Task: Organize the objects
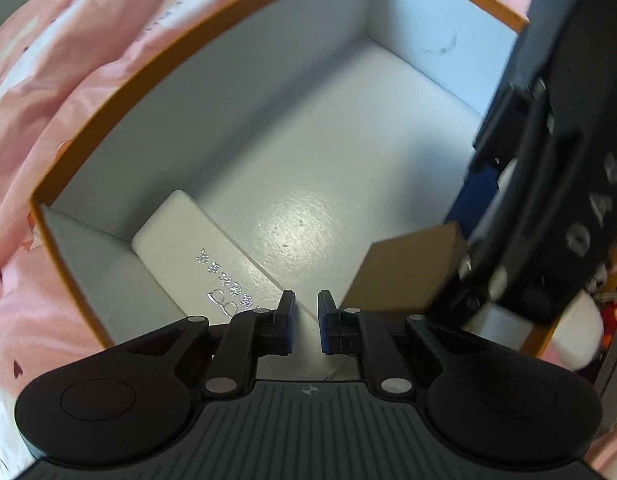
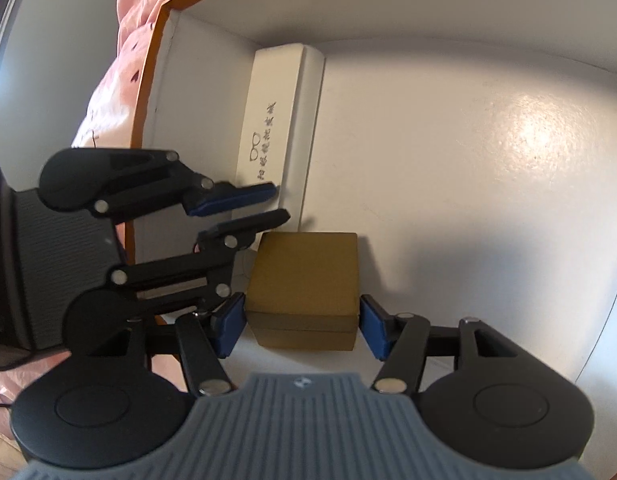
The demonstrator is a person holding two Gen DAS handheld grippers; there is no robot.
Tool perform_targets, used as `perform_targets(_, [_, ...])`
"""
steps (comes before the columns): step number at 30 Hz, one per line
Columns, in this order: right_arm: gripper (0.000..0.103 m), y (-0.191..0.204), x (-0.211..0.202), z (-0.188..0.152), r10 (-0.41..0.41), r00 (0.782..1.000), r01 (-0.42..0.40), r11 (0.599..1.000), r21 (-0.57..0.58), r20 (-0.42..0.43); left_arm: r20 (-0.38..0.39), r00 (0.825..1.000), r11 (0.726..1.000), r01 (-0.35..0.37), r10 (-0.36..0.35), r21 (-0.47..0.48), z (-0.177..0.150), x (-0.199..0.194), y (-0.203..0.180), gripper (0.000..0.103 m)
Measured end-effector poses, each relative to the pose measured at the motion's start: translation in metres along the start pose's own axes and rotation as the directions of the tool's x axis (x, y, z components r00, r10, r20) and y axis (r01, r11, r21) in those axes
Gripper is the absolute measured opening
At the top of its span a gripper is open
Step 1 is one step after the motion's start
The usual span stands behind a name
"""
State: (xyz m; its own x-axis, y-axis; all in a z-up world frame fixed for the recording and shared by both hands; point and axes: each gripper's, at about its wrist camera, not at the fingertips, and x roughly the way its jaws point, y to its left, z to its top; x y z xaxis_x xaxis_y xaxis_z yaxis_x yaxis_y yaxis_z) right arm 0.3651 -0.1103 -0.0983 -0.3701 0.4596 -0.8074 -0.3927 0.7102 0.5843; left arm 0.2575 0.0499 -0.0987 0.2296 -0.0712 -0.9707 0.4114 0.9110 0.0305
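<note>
Left tongs (image 1: 306,322) are nearly closed on nothing, hovering over the white glasses case (image 1: 212,256) lying along the orange box's (image 1: 120,76) wall. Right tongs (image 2: 300,326) straddle the small brown box (image 2: 304,276) on the box floor; can't tell if the pads actually press it. Looks like the placing step. Next: let go cleanly and lift straight out.

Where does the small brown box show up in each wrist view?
Left wrist view: the brown box sits lower right, on the floor of the big box, partly behind the right gripper.
Right wrist view: the brown box is low centre, between the right gripper's fingers.
Shared landmark: the long white case with silver lettering.
</note>
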Motion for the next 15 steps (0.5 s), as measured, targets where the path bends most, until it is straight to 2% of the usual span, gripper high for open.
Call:
perform_targets(7, [0.063,-0.029,-0.002,-0.005,0.092,0.993,-0.1,0.987,0.126,0.067,-0.022,0.999,0.994,-0.024,0.026,0.108,0.004,0.003,-0.01,0.013])
perform_targets(10, [0.062,-0.032,-0.003,-0.005,0.089,0.994,-0.098,0.985,0.139,0.065,0.018,0.998,0.996,-0.055,0.054,0.065,0.008,-0.002,-0.002,0.013])
perform_targets(13, [0.062,-0.024,-0.003,-0.003,0.057,0.998,-0.06,0.995,0.083,0.041,0.033,0.996,0.997,-0.078,0.077,0.01,0.009,0.0,0.007,0.013])
perform_targets(15, [0.062,-0.017,-0.002,-0.001,0.032,0.999,-0.033,0.998,0.045,0.027,0.035,0.997,0.997,-0.076,0.075,0.01,0.007,0.002,0.009,0.013])
